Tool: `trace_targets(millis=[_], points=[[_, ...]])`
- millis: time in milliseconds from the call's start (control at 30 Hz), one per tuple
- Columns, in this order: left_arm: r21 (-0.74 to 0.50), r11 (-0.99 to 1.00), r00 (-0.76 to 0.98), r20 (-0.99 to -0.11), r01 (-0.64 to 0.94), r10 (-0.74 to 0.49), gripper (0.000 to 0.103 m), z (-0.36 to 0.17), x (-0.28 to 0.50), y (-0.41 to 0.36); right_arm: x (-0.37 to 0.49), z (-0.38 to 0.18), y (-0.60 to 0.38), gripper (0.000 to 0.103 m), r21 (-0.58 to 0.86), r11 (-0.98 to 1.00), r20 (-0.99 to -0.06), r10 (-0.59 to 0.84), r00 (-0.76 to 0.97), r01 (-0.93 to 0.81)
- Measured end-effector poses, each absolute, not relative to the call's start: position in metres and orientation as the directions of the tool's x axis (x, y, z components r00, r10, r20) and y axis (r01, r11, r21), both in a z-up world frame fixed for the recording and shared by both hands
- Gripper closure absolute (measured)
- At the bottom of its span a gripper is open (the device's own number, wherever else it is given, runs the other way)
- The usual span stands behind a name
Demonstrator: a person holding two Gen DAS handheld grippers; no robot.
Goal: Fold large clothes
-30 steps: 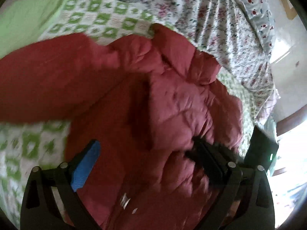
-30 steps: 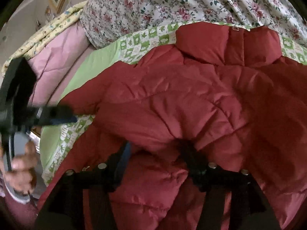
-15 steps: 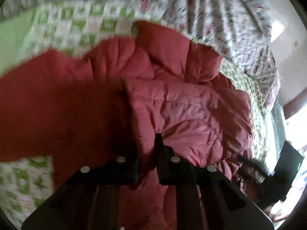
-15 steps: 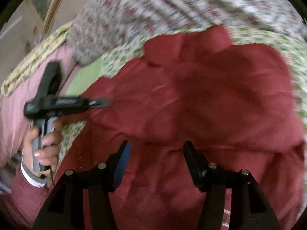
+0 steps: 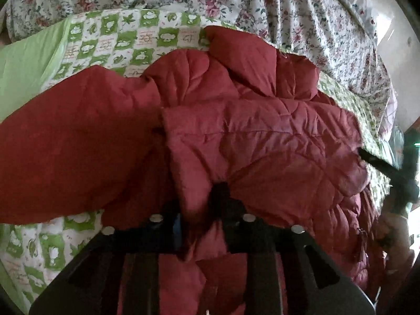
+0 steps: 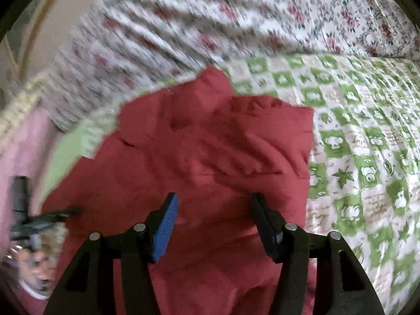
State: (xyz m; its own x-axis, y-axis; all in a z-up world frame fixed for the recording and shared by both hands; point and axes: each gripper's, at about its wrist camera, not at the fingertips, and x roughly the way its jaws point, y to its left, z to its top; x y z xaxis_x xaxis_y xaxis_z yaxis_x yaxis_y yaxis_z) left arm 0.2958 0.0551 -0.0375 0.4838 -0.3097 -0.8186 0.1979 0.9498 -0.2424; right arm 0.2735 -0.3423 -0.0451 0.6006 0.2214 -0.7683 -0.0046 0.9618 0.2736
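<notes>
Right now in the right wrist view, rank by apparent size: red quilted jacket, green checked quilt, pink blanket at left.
1. Red quilted jacket, though nearness inflates it.
2. Green checked quilt, only slightly smaller; unsure.
3. Pink blanket, a blurred sliver.

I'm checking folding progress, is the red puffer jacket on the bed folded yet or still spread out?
Partly folded: the red jacket has one quilted panel doubled over its middle, a sleeve still trailing sideways on the green checked quilt.
</notes>
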Motion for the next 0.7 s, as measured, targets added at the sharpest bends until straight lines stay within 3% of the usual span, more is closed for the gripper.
trace_targets(millis=[133, 267, 533, 700], points=[[-0.231, 0.959, 0.561, -0.777, 0.167, -0.285, 0.072, -0.017, 0.28, 0.069, 0.278, -0.07, -0.351, 0.044, 0.249, 0.968, -0.799, 0.187, 0.572, 0.031], [-0.295, 0.926, 0.58, -0.722, 0.237, -0.378, 0.072, 0.003, 0.272, 0.058, 0.273, -0.077, -0.355, 0.044, 0.251, 0.967, -0.786, 0.181, 0.591, 0.037], [-0.196, 0.951, 0.482, -0.827, 0.238, -0.291, 0.073, -0.057, 0.301, 0.014, 0.272, -0.075, -0.349, 0.044, 0.223, 0.974, -0.788, 0.157, 0.595, 0.038], [-0.183, 0.955, 0.498, -0.821, 0.234, -0.279, 0.073, -0.063, 0.297, 0.012, 0.251, -0.044, -0.33, 0.042, 0.19, 0.982, -0.759, 0.138, 0.636, 0.014]])
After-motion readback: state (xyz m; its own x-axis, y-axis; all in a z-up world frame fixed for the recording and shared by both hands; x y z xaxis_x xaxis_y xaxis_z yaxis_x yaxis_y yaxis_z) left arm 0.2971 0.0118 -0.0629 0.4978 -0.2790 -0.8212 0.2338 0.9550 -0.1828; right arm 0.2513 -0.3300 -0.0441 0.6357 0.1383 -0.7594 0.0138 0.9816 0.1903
